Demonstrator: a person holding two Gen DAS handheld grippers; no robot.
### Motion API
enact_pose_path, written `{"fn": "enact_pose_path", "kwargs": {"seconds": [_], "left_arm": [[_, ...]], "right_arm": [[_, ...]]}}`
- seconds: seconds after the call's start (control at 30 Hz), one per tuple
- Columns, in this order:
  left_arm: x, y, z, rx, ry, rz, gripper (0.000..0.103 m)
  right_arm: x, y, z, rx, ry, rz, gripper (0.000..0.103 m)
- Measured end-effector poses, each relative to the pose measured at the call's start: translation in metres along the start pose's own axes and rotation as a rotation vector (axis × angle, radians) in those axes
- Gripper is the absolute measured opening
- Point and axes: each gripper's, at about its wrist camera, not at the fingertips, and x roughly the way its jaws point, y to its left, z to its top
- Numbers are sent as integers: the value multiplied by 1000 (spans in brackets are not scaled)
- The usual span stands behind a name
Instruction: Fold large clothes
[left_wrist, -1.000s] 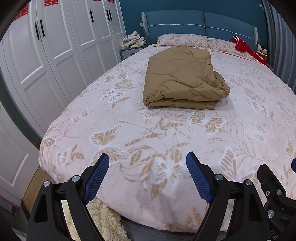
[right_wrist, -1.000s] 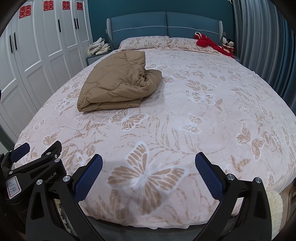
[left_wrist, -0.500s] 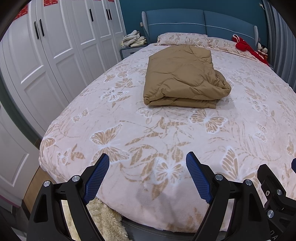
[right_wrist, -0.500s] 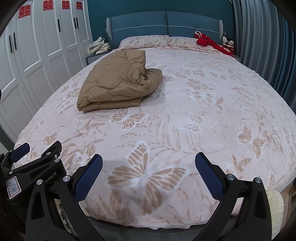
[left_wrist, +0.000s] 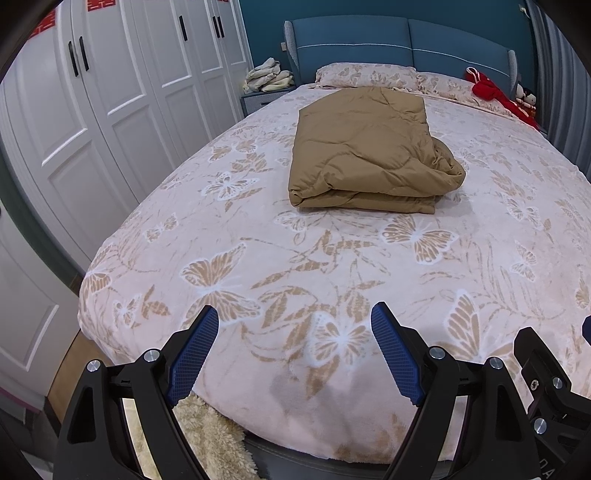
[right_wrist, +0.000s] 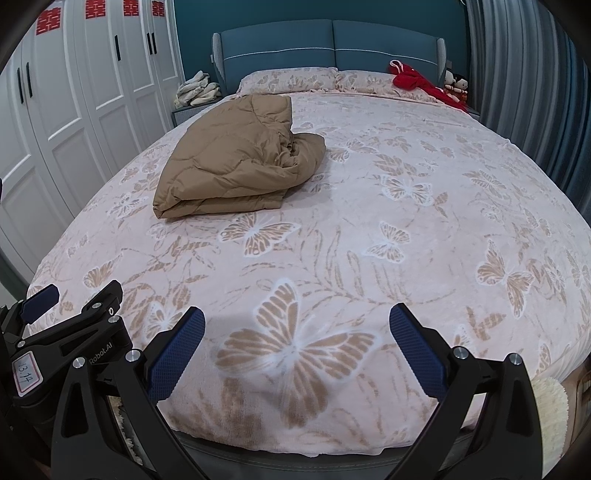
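Both views are evenly and softly lit from above, in a cool tone; no lamp is seen. Faint, diffuse shadows are cast on the bedspread (left_wrist: 258, 258) just beyond the near blue pads (right_wrist: 177, 354), and a thin dark shadow is laid under the near edge of the folded brown garment (left_wrist: 365, 155). Slight sheen is shown on the wardrobe doors (left_wrist: 122, 96) at the left. Strong fisheye bending is seen toward the edges, with black vignetted corners. Focus is sharp throughout; no motion blur is visible.
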Motion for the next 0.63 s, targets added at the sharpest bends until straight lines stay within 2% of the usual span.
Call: {"fn": "enact_pose_path", "kwargs": {"seconds": [0.2,0.63], "left_arm": [[1,1,0,3,-4,-6,76],[13,-6,0,-2,8,3,73]], "right_arm": [[1,0,0,1,2,0,98],[10,2,-7,0,16,-3,98]]}}
